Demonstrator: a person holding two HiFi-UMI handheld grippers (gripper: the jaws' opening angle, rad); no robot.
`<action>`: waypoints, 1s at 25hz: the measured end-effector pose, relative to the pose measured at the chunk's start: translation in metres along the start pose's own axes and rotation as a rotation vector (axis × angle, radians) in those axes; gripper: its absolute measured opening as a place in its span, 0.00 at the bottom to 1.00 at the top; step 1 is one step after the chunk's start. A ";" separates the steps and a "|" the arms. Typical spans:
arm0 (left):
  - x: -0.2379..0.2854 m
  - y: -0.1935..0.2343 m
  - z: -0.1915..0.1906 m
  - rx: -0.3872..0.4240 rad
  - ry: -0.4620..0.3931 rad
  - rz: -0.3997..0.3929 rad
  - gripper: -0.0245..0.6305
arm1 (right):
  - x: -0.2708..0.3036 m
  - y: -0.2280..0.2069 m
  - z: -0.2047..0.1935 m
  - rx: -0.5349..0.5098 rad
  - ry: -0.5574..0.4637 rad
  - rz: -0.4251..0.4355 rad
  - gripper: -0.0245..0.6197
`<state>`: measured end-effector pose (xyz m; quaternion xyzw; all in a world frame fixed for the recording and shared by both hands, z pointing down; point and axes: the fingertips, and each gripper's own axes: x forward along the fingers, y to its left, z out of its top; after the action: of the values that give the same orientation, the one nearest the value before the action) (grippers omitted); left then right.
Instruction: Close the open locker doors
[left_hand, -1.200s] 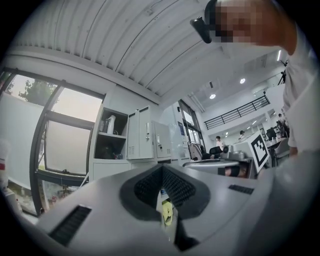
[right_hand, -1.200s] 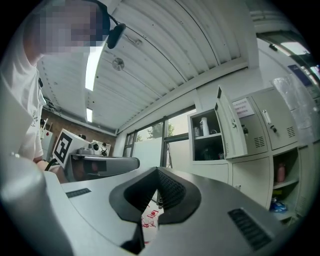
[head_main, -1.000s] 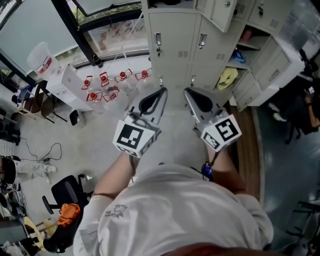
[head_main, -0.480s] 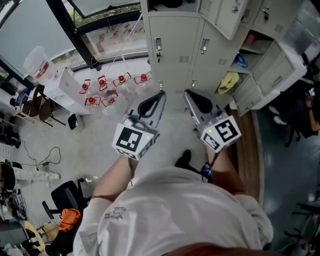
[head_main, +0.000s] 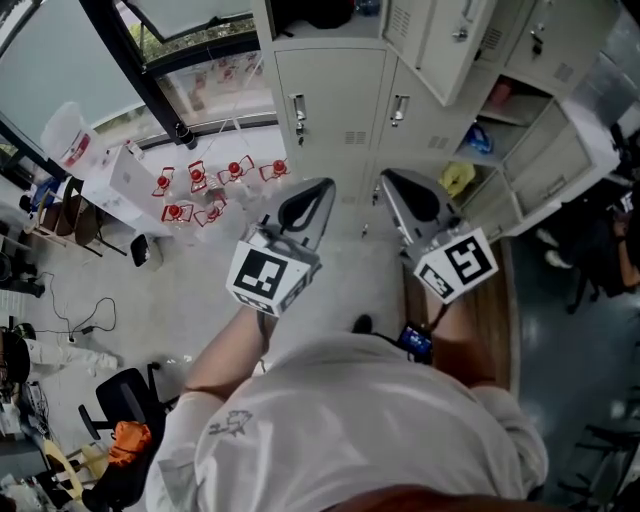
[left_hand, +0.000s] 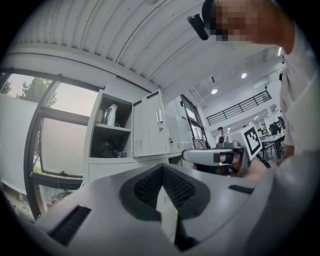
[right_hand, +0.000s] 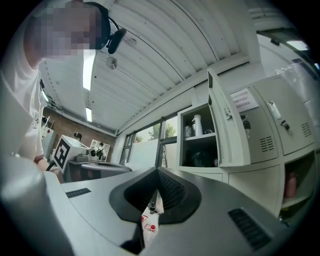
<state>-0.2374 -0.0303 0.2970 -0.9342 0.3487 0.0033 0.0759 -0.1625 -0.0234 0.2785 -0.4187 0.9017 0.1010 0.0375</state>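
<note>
Grey metal lockers (head_main: 335, 75) fill the top of the head view. One upper door (head_main: 440, 40) hangs open, and a lower door (head_main: 545, 150) at the right stands open beside shelves with a yellow thing (head_main: 458, 178) and a blue thing (head_main: 478, 135). My left gripper (head_main: 320, 190) and right gripper (head_main: 390, 182) are held side by side in front of the lockers, both shut and empty, touching nothing. The right gripper view shows the open door (right_hand: 227, 125) edge-on next to an open compartment (right_hand: 197, 137). An open compartment (left_hand: 107, 135) also shows in the left gripper view.
Red-and-white small objects (head_main: 205, 180) lie on the floor at the left by a window frame (head_main: 140, 75). A white table (head_main: 110, 175), chairs (head_main: 125, 395) and cables are at the far left. A wooden strip (head_main: 495, 310) runs along the floor at the right.
The lockers have shifted left and nearer in the head view. The right gripper has moved slightly right. A shoe has come into view below the grippers. Both grippers stay shut.
</note>
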 end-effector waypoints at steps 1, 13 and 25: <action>0.011 -0.001 0.002 0.005 -0.009 -0.002 0.03 | -0.001 -0.011 0.005 -0.004 -0.005 0.003 0.03; 0.108 -0.009 0.017 0.038 -0.049 0.034 0.03 | -0.027 -0.138 0.055 -0.073 -0.074 0.051 0.03; 0.134 0.001 0.014 0.038 -0.031 0.060 0.03 | -0.022 -0.214 0.107 0.007 -0.109 0.091 0.13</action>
<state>-0.1360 -0.1156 0.2751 -0.9215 0.3752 0.0133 0.0990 0.0132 -0.1184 0.1454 -0.3708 0.9169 0.1221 0.0831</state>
